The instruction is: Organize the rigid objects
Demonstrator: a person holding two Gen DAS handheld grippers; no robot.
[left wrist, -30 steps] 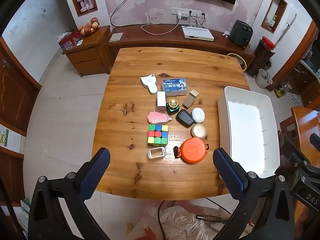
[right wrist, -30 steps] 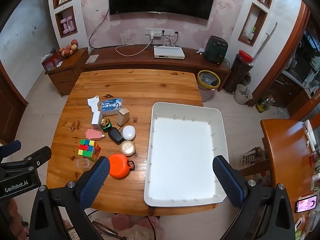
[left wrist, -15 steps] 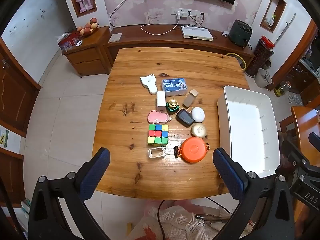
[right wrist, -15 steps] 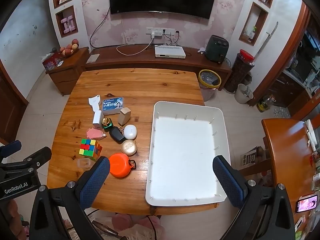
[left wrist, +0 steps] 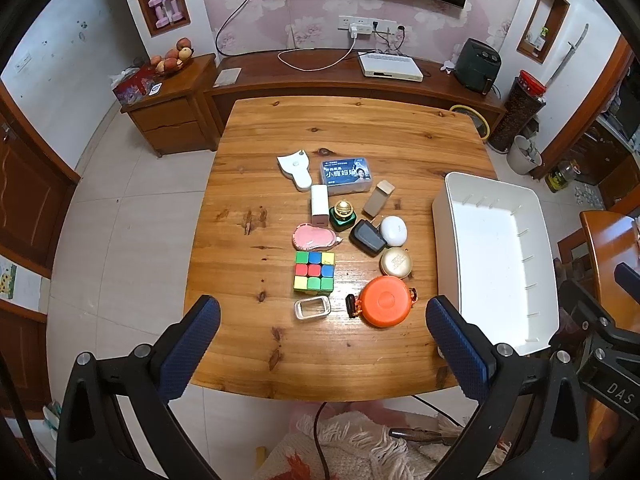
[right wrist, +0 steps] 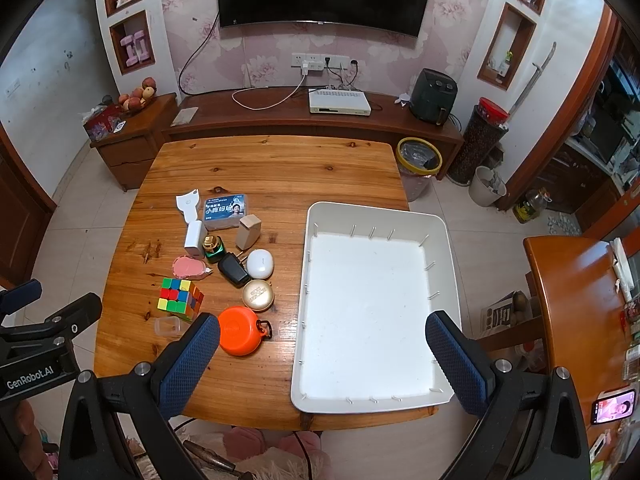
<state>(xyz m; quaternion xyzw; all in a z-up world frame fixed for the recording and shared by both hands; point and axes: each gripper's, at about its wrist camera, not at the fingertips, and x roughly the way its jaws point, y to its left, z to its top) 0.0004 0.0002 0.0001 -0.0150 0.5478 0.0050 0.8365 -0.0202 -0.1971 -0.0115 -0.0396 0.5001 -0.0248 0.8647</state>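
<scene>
1. Nothing has been sorted yet, as far as the views show: the large white rectangular plastic tray point(right wrist: 372, 304) on the right side of the wooden table point(left wrist: 340, 128) holds nothing.
2. All 11 small items lie in a loose cluster to the left of the tray: a white scraper-shaped tool point(left wrist: 296, 168), a blue-labelled clear box point(left wrist: 346, 175), a white rectangular charger block point(left wrist: 319, 212), a beige capped block point(left wrist: 378, 198), a green jar with a gold lid point(left wrist: 342, 216), a pink oval tape dispenser point(left wrist: 314, 237), a black car key fob point(left wrist: 367, 237), a white oval earbud case point(left wrist: 393, 231), a gold round compact point(left wrist: 395, 263), a multicoloured puzzle cube point(left wrist: 314, 272), a small clear plastic box point(left wrist: 312, 308) and an orange round lidded container point(left wrist: 385, 306).
3. The left hand-held gripper point(left wrist: 320, 340) hovers above the table's near edge, jaws spread wide, holding nothing.
4. The right hand-held gripper point(right wrist: 320, 346) hangs over the tray's near left corner, likewise wide apart and empty.
5. Judged from this, the whole job remains: every item has yet to go into the tray.
</scene>
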